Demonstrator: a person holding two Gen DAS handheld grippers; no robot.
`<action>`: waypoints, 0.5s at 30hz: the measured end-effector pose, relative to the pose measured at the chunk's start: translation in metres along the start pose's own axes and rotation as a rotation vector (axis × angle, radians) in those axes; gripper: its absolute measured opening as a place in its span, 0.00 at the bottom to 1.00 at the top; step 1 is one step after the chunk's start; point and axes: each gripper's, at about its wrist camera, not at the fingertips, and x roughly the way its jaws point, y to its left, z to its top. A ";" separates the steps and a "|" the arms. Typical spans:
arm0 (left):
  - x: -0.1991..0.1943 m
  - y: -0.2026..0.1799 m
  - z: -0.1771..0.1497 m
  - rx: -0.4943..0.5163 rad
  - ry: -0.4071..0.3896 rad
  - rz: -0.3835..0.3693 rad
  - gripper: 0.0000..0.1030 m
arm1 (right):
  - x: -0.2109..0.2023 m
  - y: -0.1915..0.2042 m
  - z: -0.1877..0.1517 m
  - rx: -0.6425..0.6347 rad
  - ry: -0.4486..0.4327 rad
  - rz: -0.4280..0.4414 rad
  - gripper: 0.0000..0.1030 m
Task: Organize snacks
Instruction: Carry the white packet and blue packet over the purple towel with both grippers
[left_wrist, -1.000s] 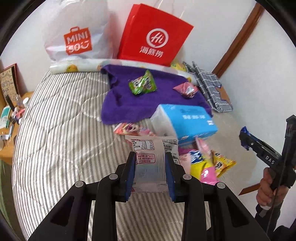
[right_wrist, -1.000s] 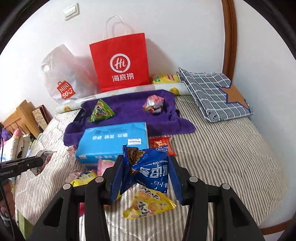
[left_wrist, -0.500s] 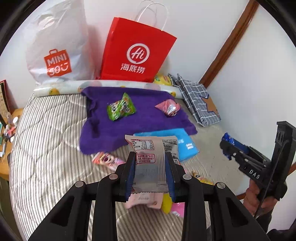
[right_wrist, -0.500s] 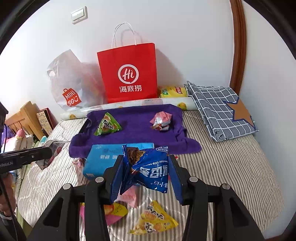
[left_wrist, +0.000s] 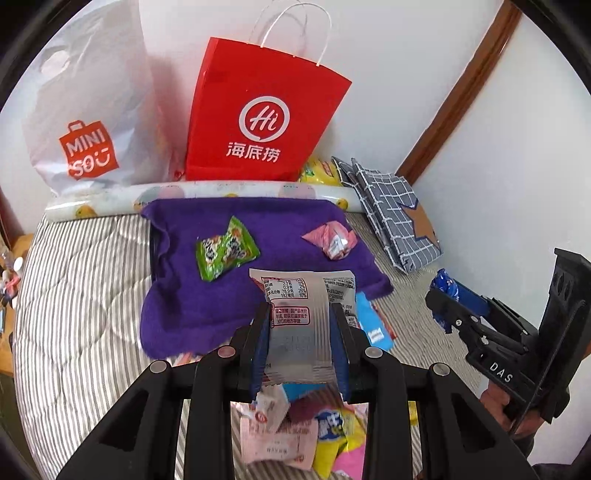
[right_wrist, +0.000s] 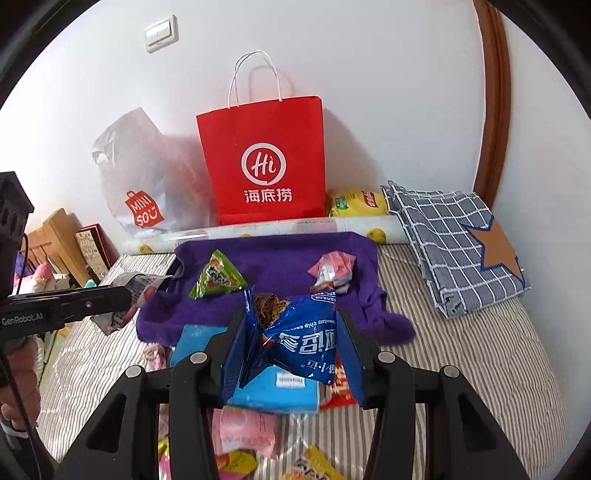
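**Both claws loaded above the bed**

Striped bedding (left_wrist: 81, 295) covers the bed, with a white wall behind it. Against that wall stand a red paper bag (left_wrist: 262, 118) and a white plastic bag (left_wrist: 92, 122). A purple towel (left_wrist: 207, 302) lies spread on the bed in front of them. On the towel rest a green snack packet (left_wrist: 225, 251) and a pink wrapped snack (left_wrist: 332, 240), well apart from each other.

Your left claw (left_wrist: 299, 328) is closed on a silver packet (left_wrist: 299, 314), held upright above the towel's near edge. Your right claw (right_wrist: 291, 343) grips a blue cookie bag (right_wrist: 295, 332), its torn top open, above a light blue tissue pack (right_wrist: 273, 391).

Loose snacks (left_wrist: 295, 432) in pink and yellow wrappers lie piled on the bedding below your left claw. A folded checked cloth (right_wrist: 454, 243) sits at the bed's right side, near the wall.
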 end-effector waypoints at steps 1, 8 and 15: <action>0.002 -0.001 0.004 0.006 -0.001 0.002 0.30 | 0.003 0.000 0.002 -0.002 -0.002 -0.001 0.43; 0.018 0.008 0.024 -0.002 0.001 0.022 0.30 | 0.024 -0.004 0.017 -0.007 -0.004 0.009 0.43; 0.034 0.019 0.038 -0.018 0.002 0.060 0.30 | 0.045 -0.016 0.031 0.018 0.003 0.022 0.43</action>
